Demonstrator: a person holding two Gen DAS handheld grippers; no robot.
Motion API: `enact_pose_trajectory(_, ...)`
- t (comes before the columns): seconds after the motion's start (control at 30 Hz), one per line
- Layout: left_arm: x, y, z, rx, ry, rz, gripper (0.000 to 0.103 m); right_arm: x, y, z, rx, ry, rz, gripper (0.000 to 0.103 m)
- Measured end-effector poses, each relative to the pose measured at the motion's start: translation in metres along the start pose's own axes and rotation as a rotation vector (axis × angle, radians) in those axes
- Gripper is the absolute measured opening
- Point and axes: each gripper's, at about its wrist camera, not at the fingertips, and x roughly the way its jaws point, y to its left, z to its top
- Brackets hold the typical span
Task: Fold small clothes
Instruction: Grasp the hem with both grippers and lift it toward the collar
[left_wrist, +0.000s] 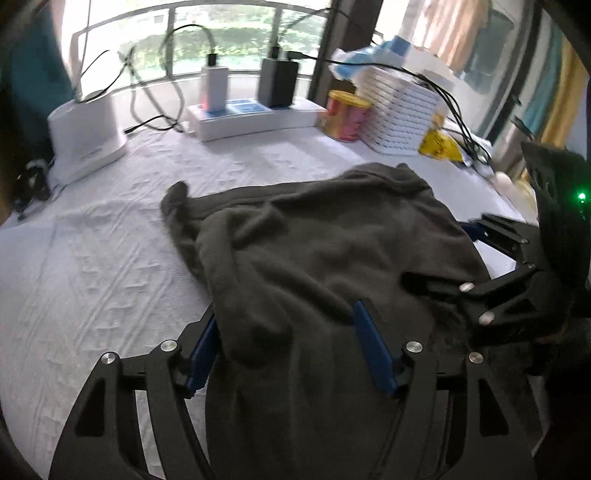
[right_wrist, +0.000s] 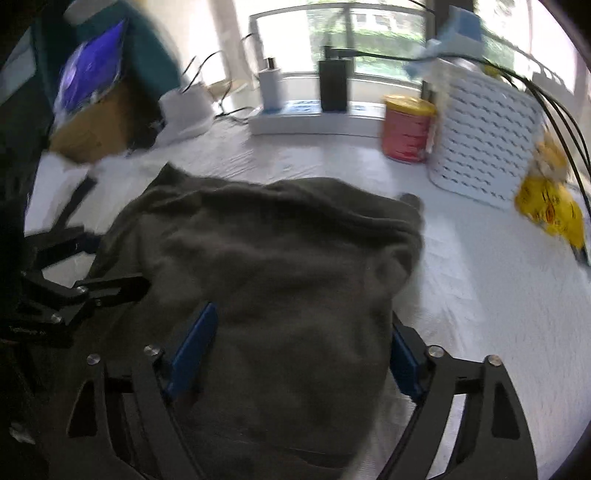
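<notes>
A dark grey-brown small garment (left_wrist: 325, 251) lies rumpled on the white textured cloth (left_wrist: 110, 277). My left gripper (left_wrist: 284, 332) is open, its blue pads on either side of the garment's near edge, with cloth between them. My right gripper (right_wrist: 303, 339) is open too, straddling the garment (right_wrist: 273, 258) from its own side. The right gripper also shows at the right edge of the left wrist view (left_wrist: 509, 280); the left one shows at the left edge of the right wrist view (right_wrist: 74, 291).
At the back stand a white appliance (left_wrist: 85, 129), a power strip with chargers (left_wrist: 251, 114), a red and yellow can (left_wrist: 347, 116), a white slotted basket (left_wrist: 402, 110) and a yellow bag (left_wrist: 439, 144). Cables run across the back. A cardboard box (right_wrist: 92, 122) sits at the left.
</notes>
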Motion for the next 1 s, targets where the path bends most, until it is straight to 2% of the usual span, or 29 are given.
enact_pose_trajectory(0.07,0.001,-0.004,0.000,0.013,-0.001,0.007,0.072,-0.001,0.004,0.000,-0.023,-0.004,-0.002,0.076)
enact_pose_trajectory(0.13,0.002,-0.011,-0.001,0.038,0.000,0.022,0.070,-0.003,0.002,-0.001,-0.018,-0.017,0.006,0.053)
enact_pose_trajectory(0.17,0.003,-0.013,-0.002,0.046,0.001,0.021,0.067,-0.004,0.001,-0.002,-0.011,-0.022,0.016,0.048)
enact_pose_trajectory(0.23,0.002,-0.017,-0.003,0.055,0.003,0.000,0.049,-0.005,0.002,-0.003,-0.017,-0.025,0.023,0.037)
enact_pose_trajectory(0.3,0.001,-0.020,-0.004,0.048,0.009,-0.034,0.035,-0.006,0.006,-0.003,-0.018,-0.028,0.029,0.030)
enact_pose_trajectory(0.4,0.000,-0.027,-0.009,0.059,0.005,-0.046,0.031,-0.009,0.009,-0.005,-0.017,-0.031,0.032,0.028)
enact_pose_trajectory(0.67,-0.021,-0.040,-0.024,0.056,-0.027,-0.067,0.030,-0.033,0.015,-0.014,0.017,-0.068,0.051,0.027)
enact_pose_trajectory(1.0,-0.075,-0.059,-0.038,0.087,-0.146,-0.052,0.030,-0.083,0.032,-0.020,0.004,-0.160,0.025,0.026)
